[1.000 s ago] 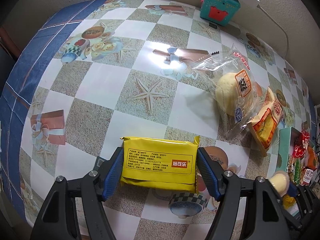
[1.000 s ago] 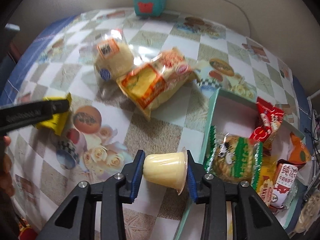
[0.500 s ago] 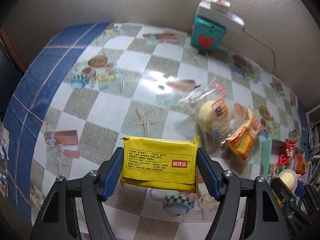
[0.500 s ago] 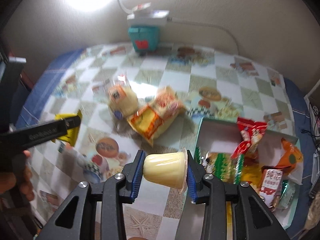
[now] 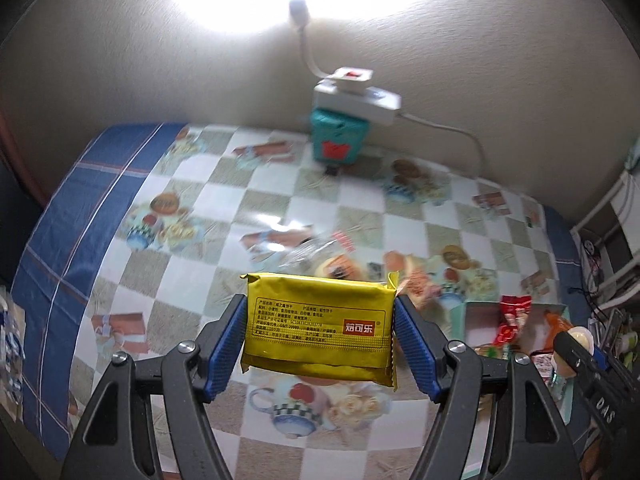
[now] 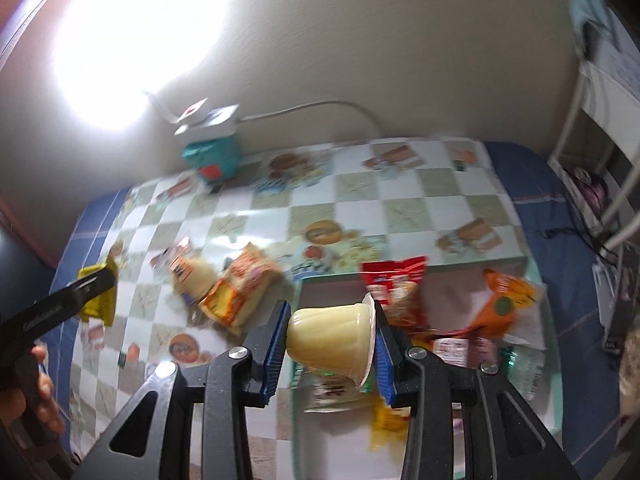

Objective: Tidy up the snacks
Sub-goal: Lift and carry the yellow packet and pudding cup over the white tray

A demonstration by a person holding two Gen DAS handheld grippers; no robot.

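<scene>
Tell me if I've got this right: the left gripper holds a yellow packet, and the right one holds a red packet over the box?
Not quite. The right gripper holds a pale yellow pudding cup, not a red packet, as the right wrist view shows. The left gripper does hold the yellow packet, and the cup is over the box.

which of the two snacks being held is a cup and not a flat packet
The pale yellow pudding cup, clamped sideways in the right gripper above the box. The left gripper holds a flat yellow packet instead.
</scene>
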